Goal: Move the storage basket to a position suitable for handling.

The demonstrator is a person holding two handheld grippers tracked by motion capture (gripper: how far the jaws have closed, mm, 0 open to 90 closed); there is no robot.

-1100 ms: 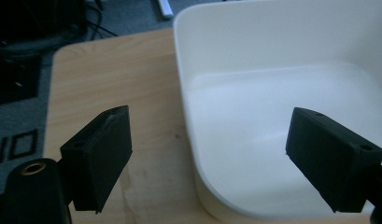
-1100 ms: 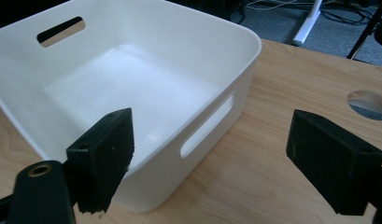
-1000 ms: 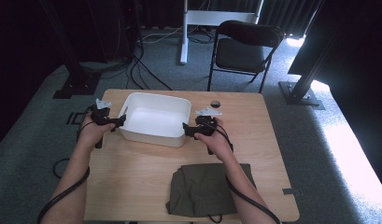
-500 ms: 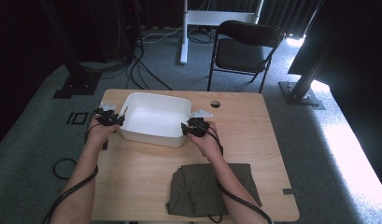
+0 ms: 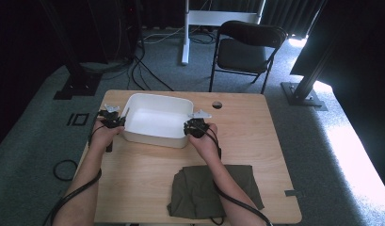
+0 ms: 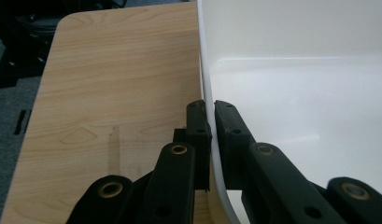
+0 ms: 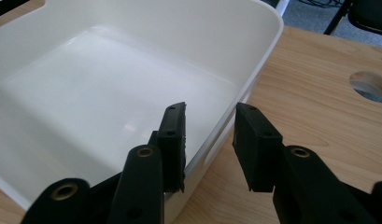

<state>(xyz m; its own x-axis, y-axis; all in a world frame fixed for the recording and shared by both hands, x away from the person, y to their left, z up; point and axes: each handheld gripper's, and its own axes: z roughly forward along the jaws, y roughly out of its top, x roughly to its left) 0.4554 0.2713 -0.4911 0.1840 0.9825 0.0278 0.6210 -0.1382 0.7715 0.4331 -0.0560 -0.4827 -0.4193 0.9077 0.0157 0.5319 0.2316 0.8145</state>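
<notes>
White tub [image 5: 157, 123] is set on the tabletop [image 5: 256, 141], far half, with a folded olive cloth [image 5: 213, 190] nearer the person. Left hand-held gripper [image 6: 210, 119] is clamped on the tub's left wall. Right hand-held gripper [image 7: 208, 140] has just been closing astride the right wall (pads not yet pressing, gap visible).

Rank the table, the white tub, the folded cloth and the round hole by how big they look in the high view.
1. table
2. white tub and folded cloth: they look alike, so no ranking between them
3. round hole
</notes>
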